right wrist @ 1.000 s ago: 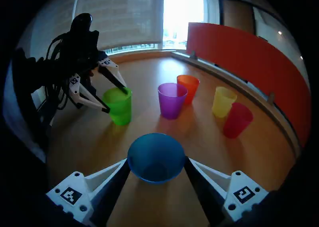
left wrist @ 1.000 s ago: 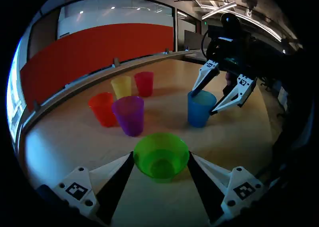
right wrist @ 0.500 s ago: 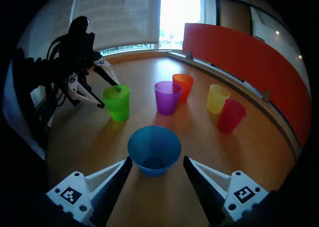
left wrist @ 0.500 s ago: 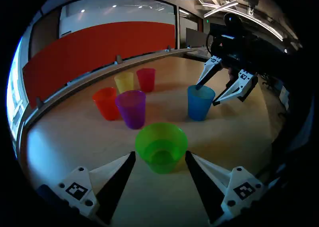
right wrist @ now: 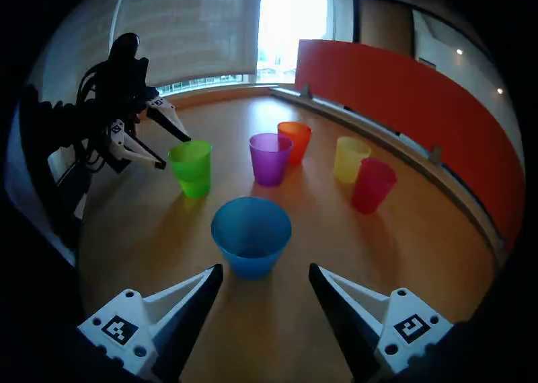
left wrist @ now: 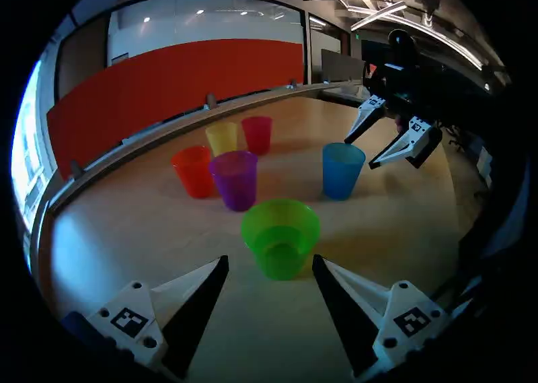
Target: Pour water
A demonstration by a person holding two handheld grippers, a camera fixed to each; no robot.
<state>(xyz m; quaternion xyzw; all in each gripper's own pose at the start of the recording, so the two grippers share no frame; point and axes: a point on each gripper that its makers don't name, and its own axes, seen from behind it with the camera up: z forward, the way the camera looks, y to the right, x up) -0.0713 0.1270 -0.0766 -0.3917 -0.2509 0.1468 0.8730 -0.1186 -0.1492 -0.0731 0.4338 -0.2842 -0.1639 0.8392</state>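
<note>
1. Left gripper view: the left tongs stand open and grip nothing; a translucent green plastic cup stands upright on the pale wooden table at 12 o'clock, just at the fingertips.
2. At 1 o'clock, farther off, stands a translucent blue plastic cup; just past it at 2 o'clock hover the right tongs, fingers spread, gripping nothing.
3. At 11 o'clock cluster a purple plastic cup, an orange plastic cup, a yellow plastic cup and a red plastic cup, all upright.
4. Behind them runs a long red wall panel; ceiling strip lights glow at 1 o'clock.
5. Right gripper view: the blue cup sits at 12 o'clock, just clear of the open fingertips; the green cup is at 10 o'clock with the left tongs beside it; a bright window lies beyond.
6. Whether either cup holds water I cannot tell.
</note>
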